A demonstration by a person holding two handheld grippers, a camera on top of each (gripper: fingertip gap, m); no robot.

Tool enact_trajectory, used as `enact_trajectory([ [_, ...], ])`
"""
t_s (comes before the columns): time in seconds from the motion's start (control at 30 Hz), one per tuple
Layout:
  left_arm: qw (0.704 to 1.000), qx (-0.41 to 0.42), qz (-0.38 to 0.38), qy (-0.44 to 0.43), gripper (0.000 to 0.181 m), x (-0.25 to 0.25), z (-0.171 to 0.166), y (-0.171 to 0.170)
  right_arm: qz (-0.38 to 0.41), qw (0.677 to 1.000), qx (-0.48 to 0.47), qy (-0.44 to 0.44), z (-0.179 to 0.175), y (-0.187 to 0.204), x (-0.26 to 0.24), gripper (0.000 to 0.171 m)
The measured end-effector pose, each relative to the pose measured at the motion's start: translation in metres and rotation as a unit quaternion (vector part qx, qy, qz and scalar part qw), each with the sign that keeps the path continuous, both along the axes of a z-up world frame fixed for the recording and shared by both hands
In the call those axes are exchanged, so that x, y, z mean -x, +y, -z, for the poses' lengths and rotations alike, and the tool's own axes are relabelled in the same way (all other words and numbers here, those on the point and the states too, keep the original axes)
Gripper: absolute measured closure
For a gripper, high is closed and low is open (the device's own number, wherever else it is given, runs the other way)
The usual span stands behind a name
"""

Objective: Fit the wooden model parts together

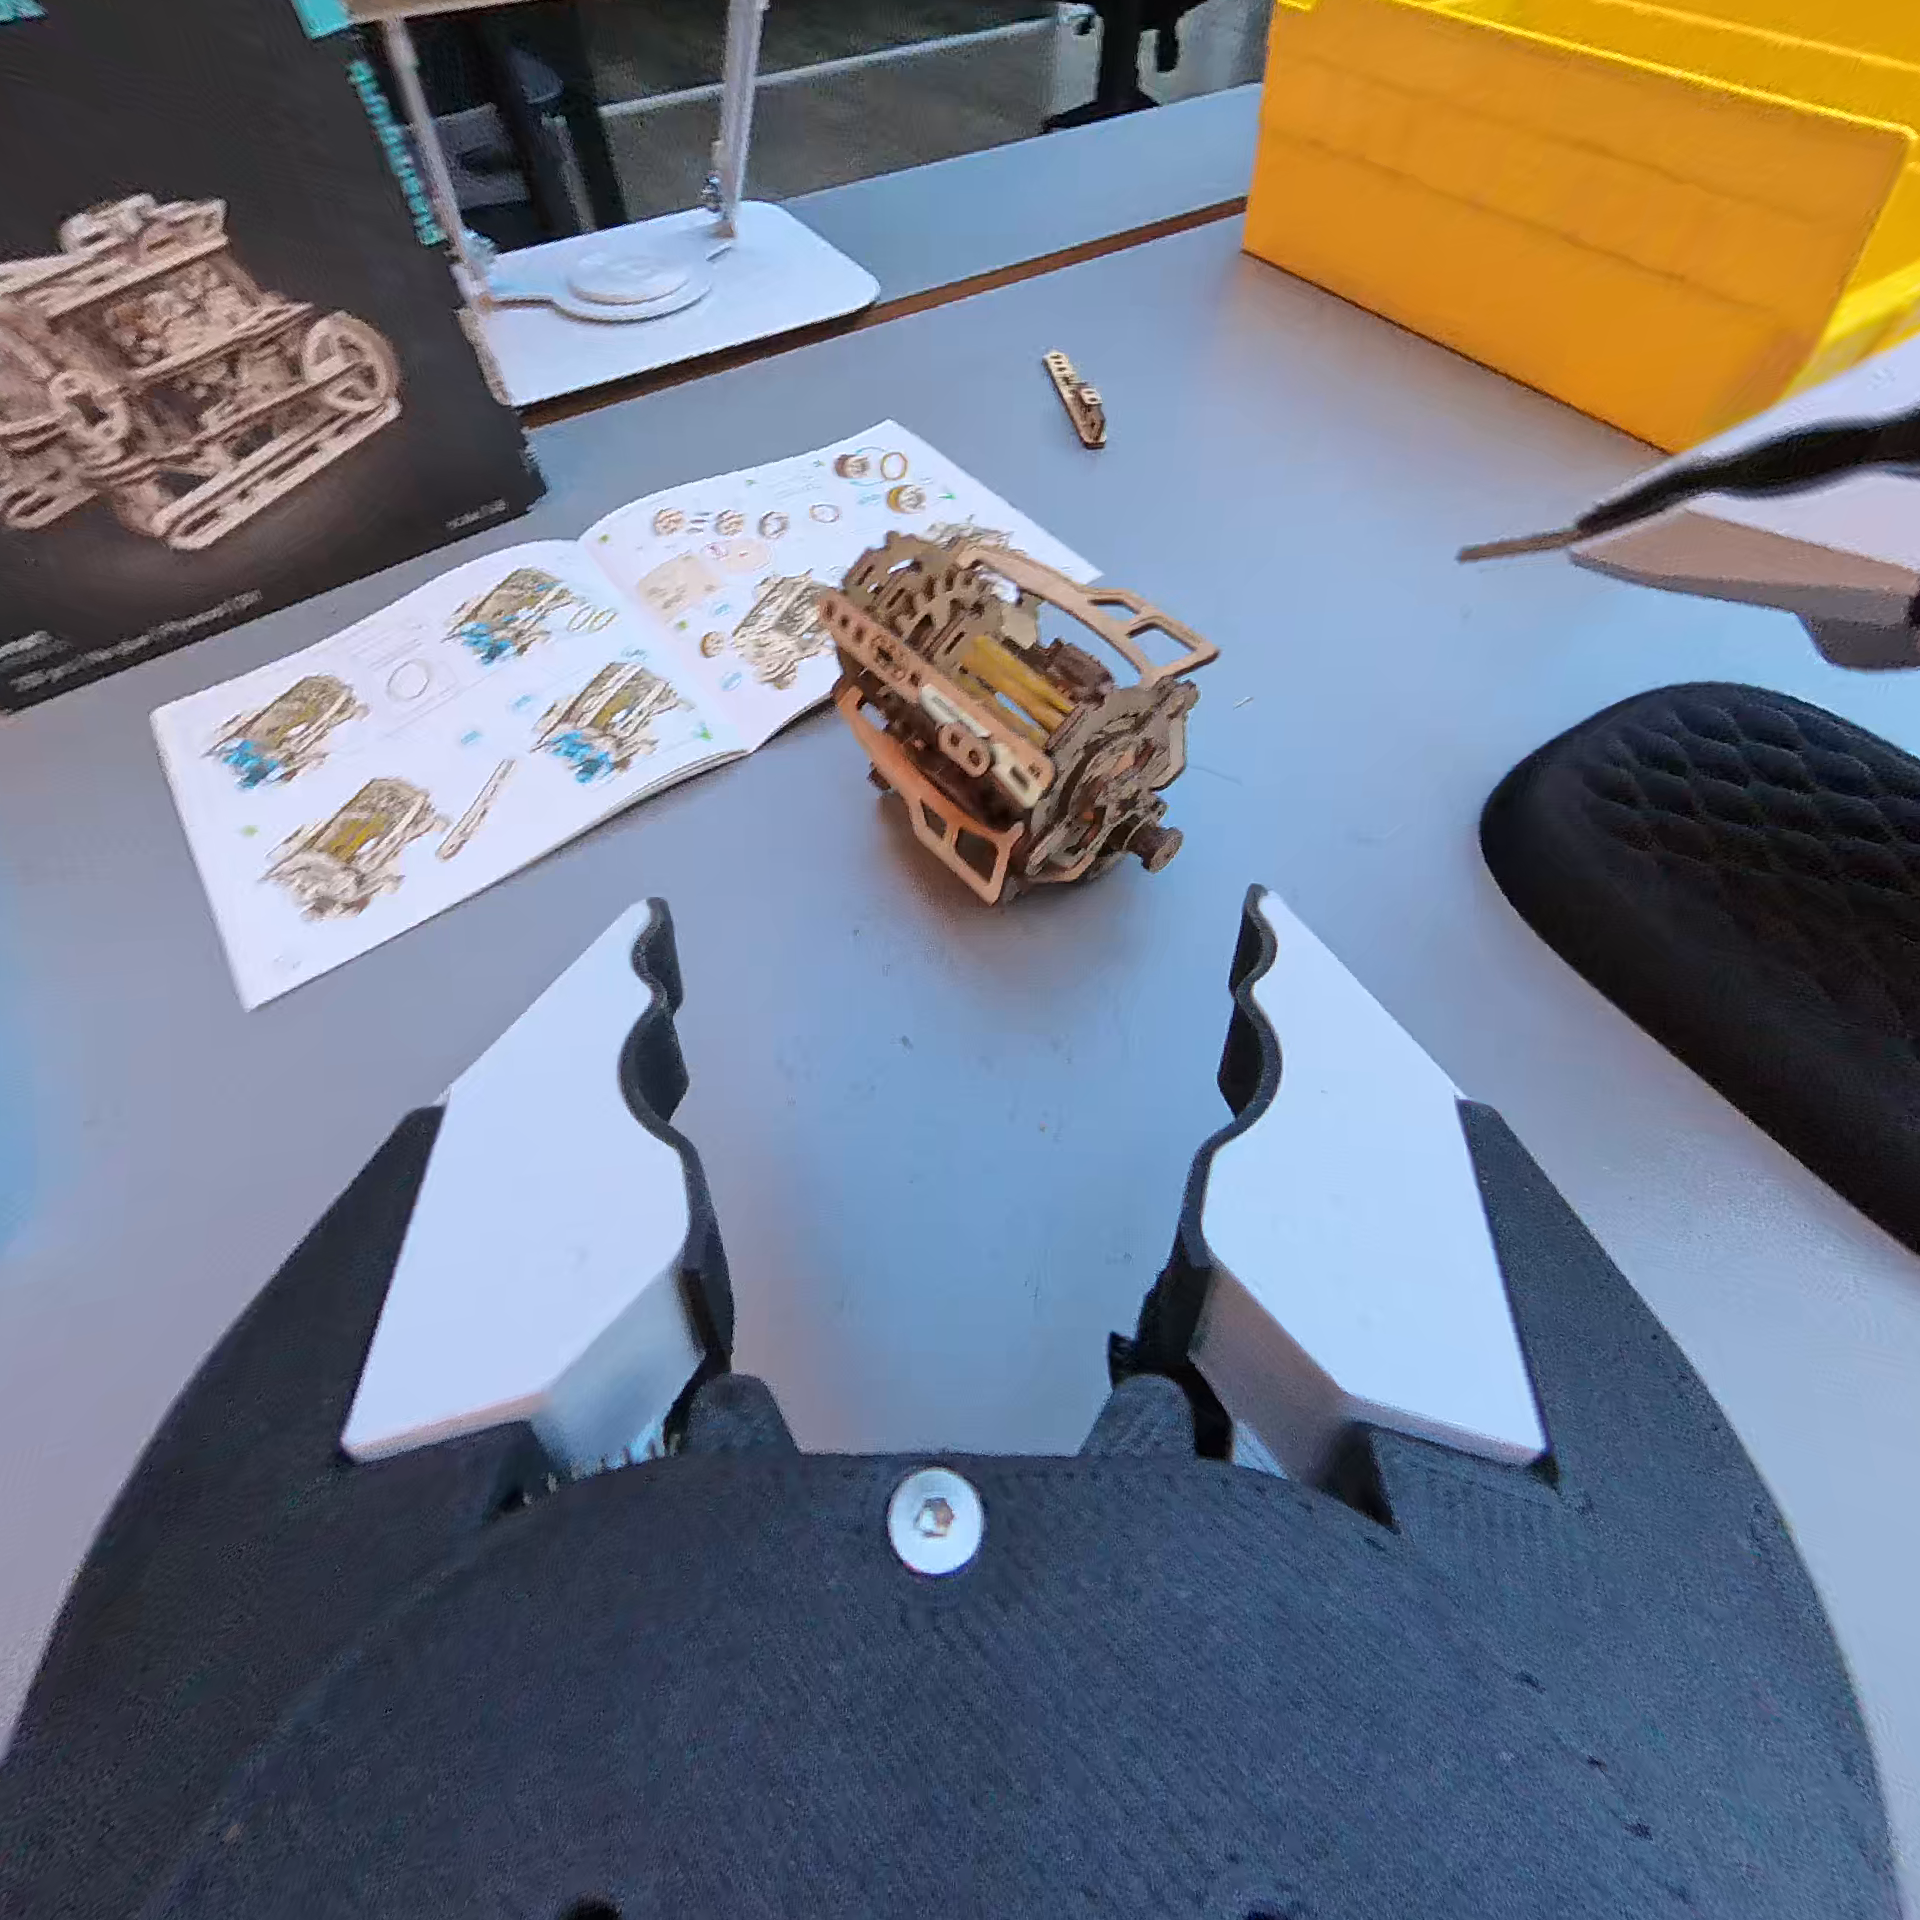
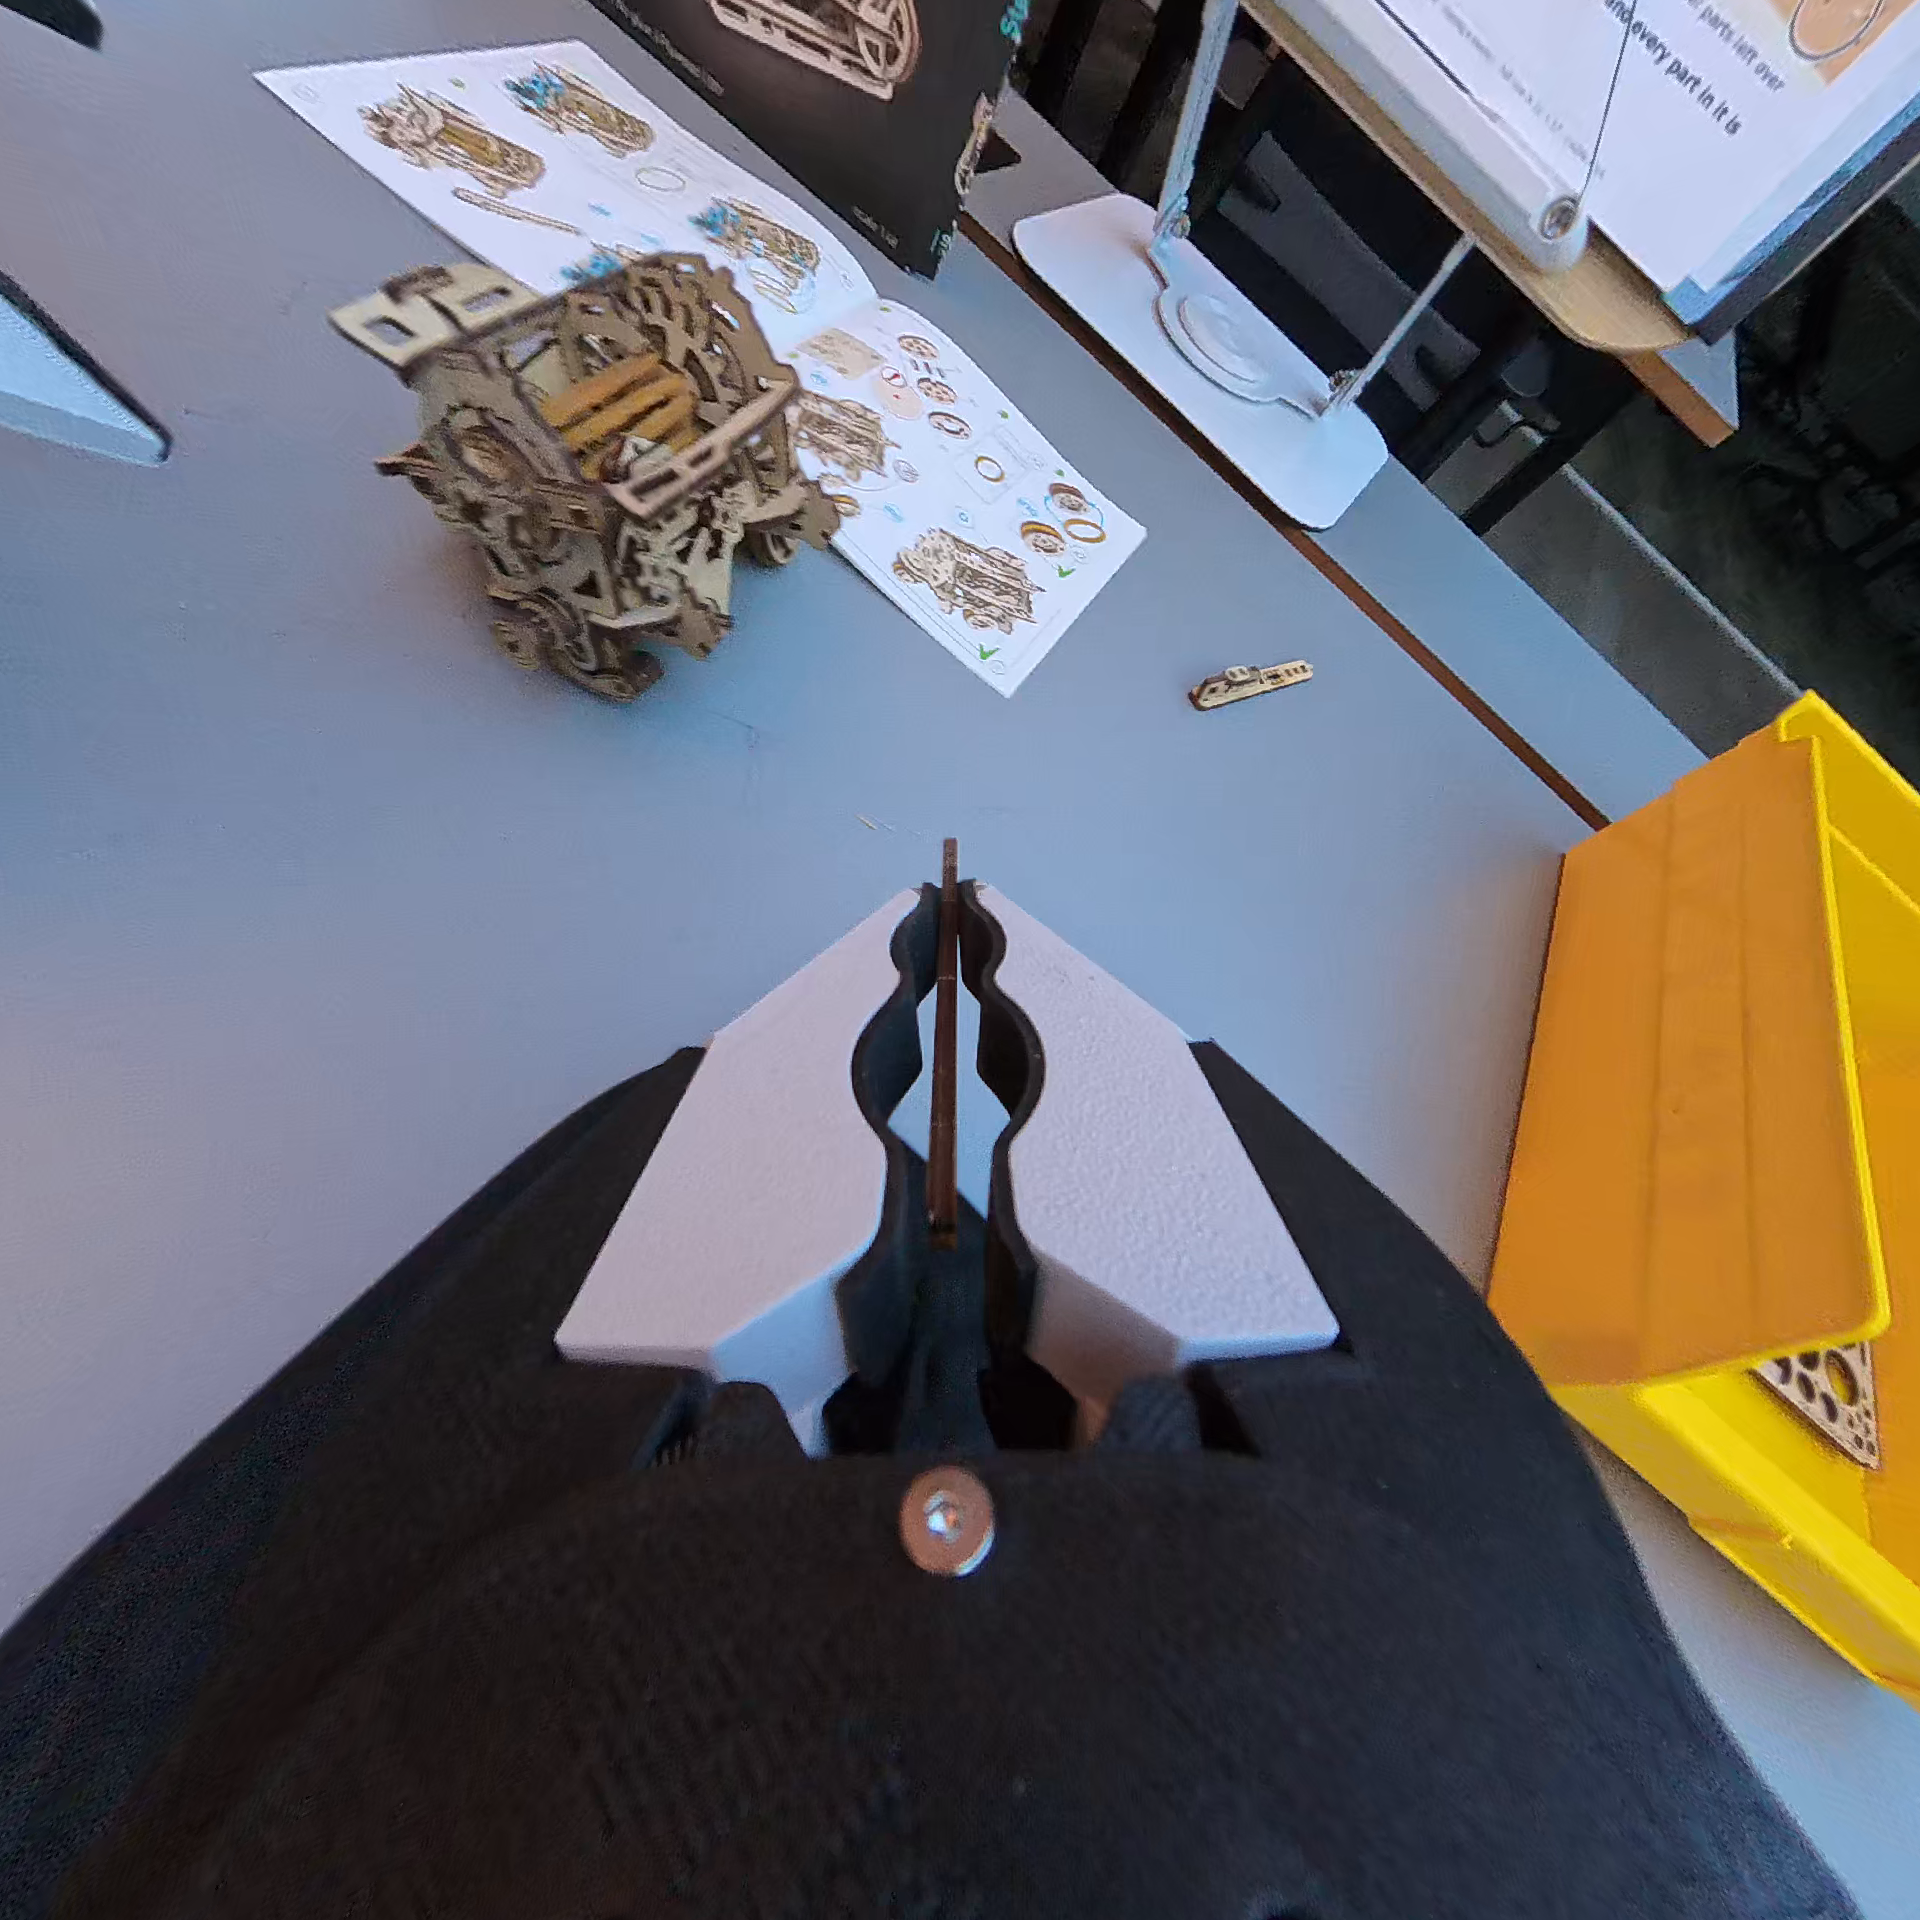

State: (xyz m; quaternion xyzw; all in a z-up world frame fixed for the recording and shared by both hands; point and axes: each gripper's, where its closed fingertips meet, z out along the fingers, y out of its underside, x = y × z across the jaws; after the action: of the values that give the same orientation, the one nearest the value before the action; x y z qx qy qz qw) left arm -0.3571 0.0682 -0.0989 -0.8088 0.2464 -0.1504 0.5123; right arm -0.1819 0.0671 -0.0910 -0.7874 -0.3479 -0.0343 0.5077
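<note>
A partly built wooden model (image 1: pixel 1013 717) lies tilted on the grey table, just beyond my open, empty left gripper (image 1: pixel 956 925). In the right wrist view the model (image 2: pixel 592 468) sits far left. My right gripper (image 2: pixel 949 894) is shut on a thin flat wooden piece (image 2: pixel 943 1039), held edge-on above the table; this gripper also shows at the right edge of the left wrist view (image 1: pixel 1714 499). A small loose wooden strip (image 1: pixel 1075 398) lies farther back; it also shows in the right wrist view (image 2: pixel 1250 684).
An open instruction booklet (image 1: pixel 499 707) lies left of the model, with the black kit box (image 1: pixel 208 343) behind it. A yellow bin (image 2: pixel 1745 1195) stands at the right, a wooden sheet inside. A black padded rest (image 1: pixel 1745 914) and a white stand base (image 1: pixel 665 301) are nearby. My right tips are roughly 9 cm from the black padded rest (image 1: pixel 1745 914).
</note>
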Motion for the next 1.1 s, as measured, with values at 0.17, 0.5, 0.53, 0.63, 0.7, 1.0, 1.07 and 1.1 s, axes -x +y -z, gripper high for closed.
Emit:
enact_trajectory([
  [0.17, 0.998, 0.032, 0.034, -0.032, 0.07, -0.038, 0.008, 0.021, -0.01, 0.999, 0.024, 0.025, 0.005, 0.046, -0.029, 0.17],
  [0.5, 0.998, 0.043, -0.003, -0.04, 0.064, -0.057, 0.016, 0.056, -0.047, 0.998, 0.026, 0.035, 0.037, 0.105, -0.056, 0.17],
  [0.53, 0.999, 0.036, 0.001, -0.036, 0.072, -0.058, 0.015, 0.056, -0.049, 0.998, 0.02, 0.022, 0.04, 0.108, -0.059, 0.17],
  [0.63, 0.999, 0.02, 0.01, -0.026, 0.081, -0.053, 0.015, 0.054, -0.057, 0.998, 0.029, 0.011, 0.048, 0.112, -0.061, 0.17],
  [0.7, 0.999, 0.03, 0.02, -0.032, 0.083, -0.049, 0.016, 0.05, -0.065, 0.996, 0.048, 0.028, 0.052, 0.109, -0.059, 0.17],
  [1.0, 0.984, 0.115, 0.13, 0.031, 0.109, -0.02, 0.039, 0.034, -0.062, 0.996, 0.07, 0.013, 0.063, 0.104, -0.065, 0.17],
  [1.07, 0.981, 0.123, 0.143, 0.054, 0.112, -0.009, 0.04, 0.037, -0.066, 0.995, 0.071, -0.006, 0.066, 0.104, -0.065, 0.17],
  [1.1, 0.979, 0.125, 0.15, 0.059, 0.113, -0.005, 0.039, 0.038, -0.07, 0.995, 0.069, -0.009, 0.066, 0.105, -0.065, 0.17],
])
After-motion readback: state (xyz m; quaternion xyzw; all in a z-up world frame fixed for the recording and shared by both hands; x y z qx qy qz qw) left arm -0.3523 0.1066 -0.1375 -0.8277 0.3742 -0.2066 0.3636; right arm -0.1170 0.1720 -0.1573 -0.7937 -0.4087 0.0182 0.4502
